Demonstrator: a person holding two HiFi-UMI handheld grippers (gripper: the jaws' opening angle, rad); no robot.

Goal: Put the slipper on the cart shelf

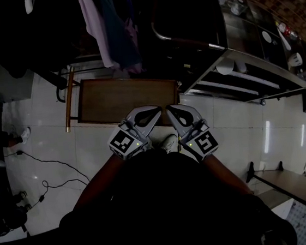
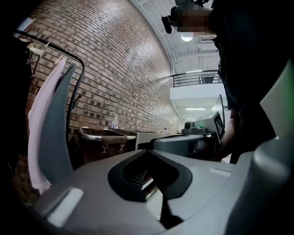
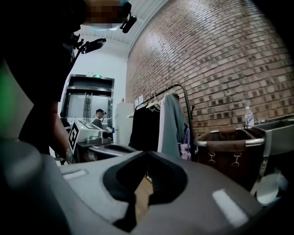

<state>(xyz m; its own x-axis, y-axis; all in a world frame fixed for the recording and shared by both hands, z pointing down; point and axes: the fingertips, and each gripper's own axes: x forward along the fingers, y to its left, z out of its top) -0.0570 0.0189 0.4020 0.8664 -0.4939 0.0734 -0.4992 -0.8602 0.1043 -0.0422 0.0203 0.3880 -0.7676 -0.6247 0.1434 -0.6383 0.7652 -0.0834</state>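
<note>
Both grippers point(image 1: 156, 111) point(image 1: 172, 109), fingers point(image 3: 216, 183) together, empty.

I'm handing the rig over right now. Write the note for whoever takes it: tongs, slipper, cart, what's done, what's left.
Left tongs: shut, nothing between them, held close to the body.
Right tongs: shut, nothing between them, beside the left pair, tips close together.
Cart: ahead and to the right. A white thing lies on its upper shelf, too dim to name.
Slipper: not surely found. A pale shoe-like shape shows on the floor below the tongs, but it may be the person's own foot.
Done: nothing I can confirm.
Left: find the slipper, grip it, set it on a cart shelf.
</note>
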